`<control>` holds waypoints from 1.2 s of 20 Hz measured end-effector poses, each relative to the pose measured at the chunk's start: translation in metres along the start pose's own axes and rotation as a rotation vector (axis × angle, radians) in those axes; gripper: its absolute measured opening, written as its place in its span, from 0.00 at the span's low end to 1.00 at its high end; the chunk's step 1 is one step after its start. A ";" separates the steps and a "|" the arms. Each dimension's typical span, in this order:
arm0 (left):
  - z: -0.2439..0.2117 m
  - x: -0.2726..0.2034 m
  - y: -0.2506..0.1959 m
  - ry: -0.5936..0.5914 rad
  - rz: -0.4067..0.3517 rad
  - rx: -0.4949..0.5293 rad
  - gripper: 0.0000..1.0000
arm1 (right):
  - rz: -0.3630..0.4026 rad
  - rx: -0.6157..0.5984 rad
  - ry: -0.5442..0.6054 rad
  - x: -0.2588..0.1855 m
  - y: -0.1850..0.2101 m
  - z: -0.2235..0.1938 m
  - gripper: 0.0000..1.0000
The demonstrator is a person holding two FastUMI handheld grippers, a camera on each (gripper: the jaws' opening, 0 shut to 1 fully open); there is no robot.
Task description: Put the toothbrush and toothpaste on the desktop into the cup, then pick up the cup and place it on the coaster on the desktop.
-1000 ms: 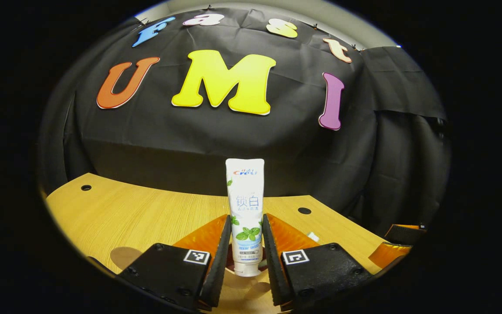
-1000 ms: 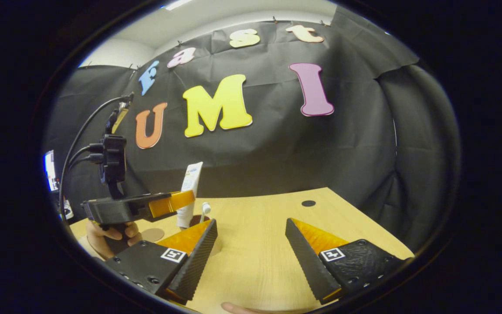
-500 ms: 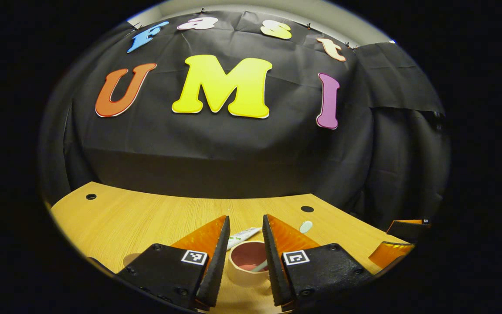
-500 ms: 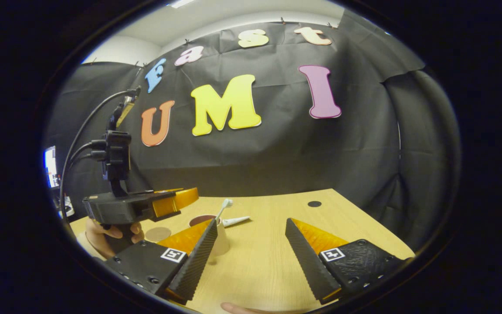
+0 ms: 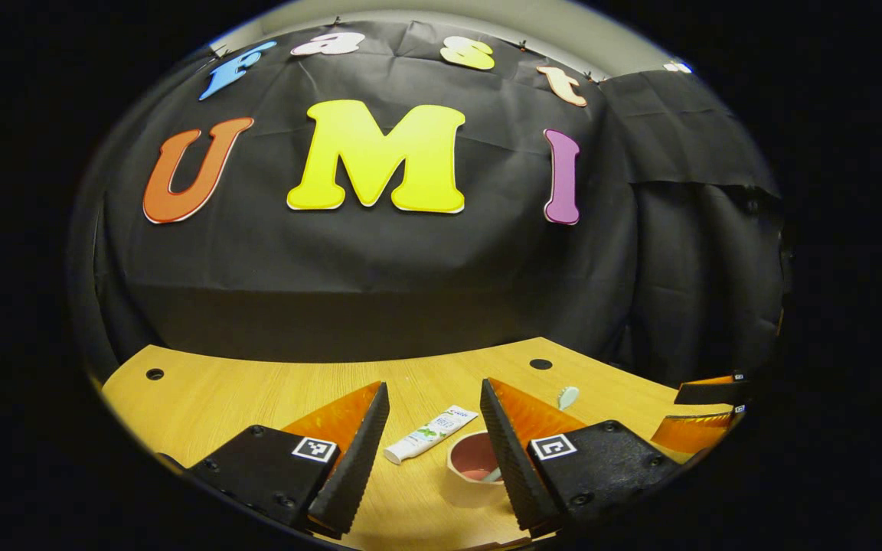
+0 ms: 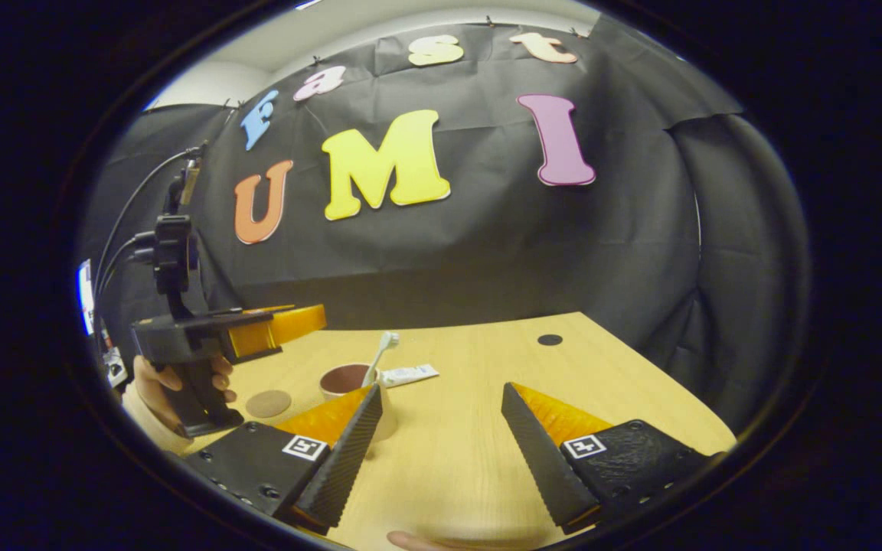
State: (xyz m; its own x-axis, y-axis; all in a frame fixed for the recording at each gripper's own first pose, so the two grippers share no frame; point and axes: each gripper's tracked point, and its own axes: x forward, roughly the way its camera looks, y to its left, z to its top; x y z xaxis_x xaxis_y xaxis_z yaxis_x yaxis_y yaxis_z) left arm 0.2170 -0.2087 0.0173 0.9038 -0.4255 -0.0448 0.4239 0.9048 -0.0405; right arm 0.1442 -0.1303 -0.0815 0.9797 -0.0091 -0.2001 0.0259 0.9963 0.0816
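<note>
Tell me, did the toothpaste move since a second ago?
Yes. The toothpaste stood upright between the left gripper's fingers over the cup; now it lies flat on the table, beside the cup.

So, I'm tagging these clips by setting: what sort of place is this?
Probably a recording booth, not a real bathroom: a black cloth wall backs a bare wooden desktop that holds a cup, a toothpaste tube and a coaster.
</note>
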 end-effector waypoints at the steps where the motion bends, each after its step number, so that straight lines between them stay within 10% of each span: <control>1: 0.004 0.003 0.008 0.001 -0.003 -0.010 0.77 | -0.011 -0.003 0.012 0.001 0.000 -0.002 0.96; 10: -0.018 0.089 0.057 0.082 -0.125 0.003 0.80 | -0.081 -0.033 0.068 0.016 0.007 -0.004 0.96; 24: -0.126 0.140 -0.013 0.384 -0.510 0.096 0.81 | -0.133 0.013 0.169 0.036 -0.020 -0.039 0.96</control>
State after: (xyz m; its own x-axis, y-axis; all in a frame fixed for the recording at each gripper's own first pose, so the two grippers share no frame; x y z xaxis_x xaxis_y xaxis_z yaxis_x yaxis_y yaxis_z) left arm 0.3310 -0.2821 -0.1138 0.5095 -0.7626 -0.3986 0.8145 0.5768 -0.0623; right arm 0.1716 -0.1470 -0.1287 0.9203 -0.1253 -0.3707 0.1567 0.9861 0.0557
